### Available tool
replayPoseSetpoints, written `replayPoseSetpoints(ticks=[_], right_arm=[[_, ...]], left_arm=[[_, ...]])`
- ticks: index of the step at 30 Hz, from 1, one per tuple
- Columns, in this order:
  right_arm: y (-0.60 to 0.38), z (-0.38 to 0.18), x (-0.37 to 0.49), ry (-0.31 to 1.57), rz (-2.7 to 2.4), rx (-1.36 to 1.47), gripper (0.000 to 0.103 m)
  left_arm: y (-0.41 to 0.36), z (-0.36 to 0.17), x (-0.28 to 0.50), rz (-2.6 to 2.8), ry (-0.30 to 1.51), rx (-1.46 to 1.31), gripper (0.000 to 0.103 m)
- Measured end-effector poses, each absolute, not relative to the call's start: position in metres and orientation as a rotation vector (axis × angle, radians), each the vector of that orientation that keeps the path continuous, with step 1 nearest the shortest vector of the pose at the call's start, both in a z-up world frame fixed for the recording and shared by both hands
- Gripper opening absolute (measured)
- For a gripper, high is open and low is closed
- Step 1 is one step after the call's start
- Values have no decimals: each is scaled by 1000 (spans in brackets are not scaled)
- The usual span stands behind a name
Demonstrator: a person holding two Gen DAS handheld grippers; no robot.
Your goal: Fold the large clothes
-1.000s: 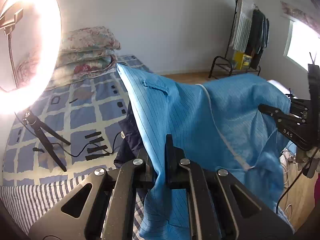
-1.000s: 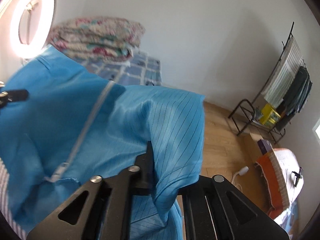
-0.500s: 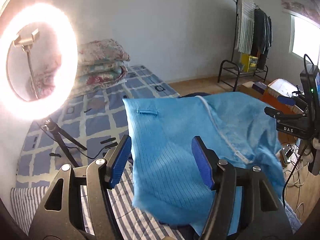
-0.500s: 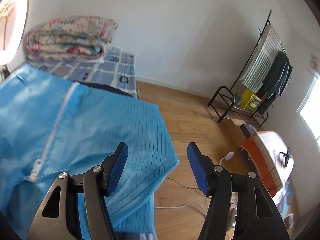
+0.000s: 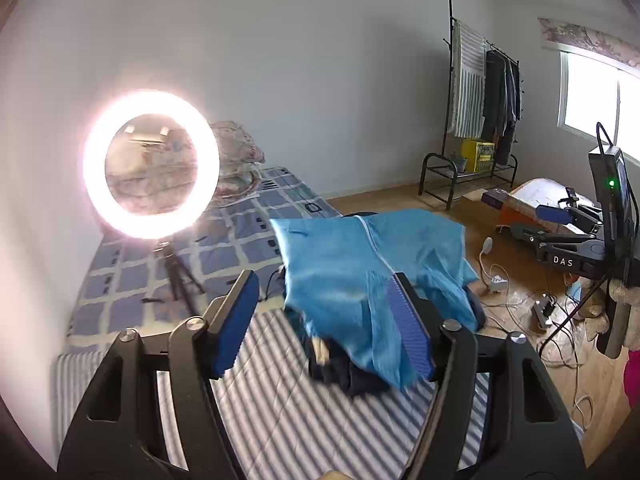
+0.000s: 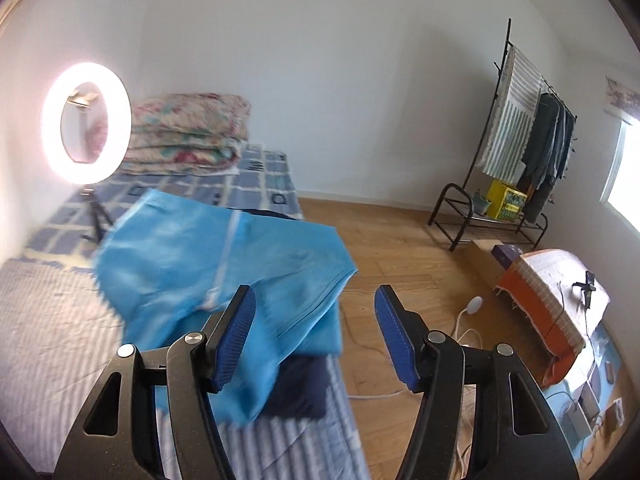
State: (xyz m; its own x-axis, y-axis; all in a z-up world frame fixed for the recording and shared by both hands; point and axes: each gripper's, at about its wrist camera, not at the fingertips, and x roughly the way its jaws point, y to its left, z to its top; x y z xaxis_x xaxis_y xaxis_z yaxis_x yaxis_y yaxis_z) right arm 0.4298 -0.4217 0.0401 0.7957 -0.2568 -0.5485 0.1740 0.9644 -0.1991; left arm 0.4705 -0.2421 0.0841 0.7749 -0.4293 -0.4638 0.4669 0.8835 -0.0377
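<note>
Covering most of the lower view is the bed, its striped sheet near the cameras and a blue checked cover farther back. A blue garment with a white zipper lies heaped on the bed at its floor-side edge, draped over dark navy clothing that peeks out only at the front, so the shape underneath cannot be made out. The garment is blurred in the right wrist view, and its lower hem is cut off behind the gripper fingers. Folded floral quilts sit at the bed's far end, partly hidden by glare from the ring light in the left wrist view. A clothes rack stands by the far wall. The left gripper is spread wide, holding nothing, above the striped sheet. The right gripper is likewise spread wide and empty, near the garment's floor-side corner; whether either touches the cloth cannot be told.
</note>
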Motion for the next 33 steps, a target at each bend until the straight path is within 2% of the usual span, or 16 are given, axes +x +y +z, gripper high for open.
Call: replayPoseSetpoints(ticks=[9,11,14,16,20,26,33], right_arm=[[-357,66,315,570,-151,-141,64],[-346,65,293,570,-138,-127,64],[-335,61,268,564,-125,-129,65],[-328,56,253,564,-117,-121,65],[-320,42,223,564,-110,-75,67],[-310,14,189,560,-144,-55,68],[-297,-22,161,559,-183,-28,77]], left_arm=[[-177,123,336,-469,432,82,76],[-166,126,310,-473,430,66,83],[-153,124,280,-472,433,53,85],[-148,120,262,-470,432,44,87],[-143,107,231,-452,423,60,100],[-141,74,197,-421,447,82,103],[-139,39,182,-401,465,94,103]])
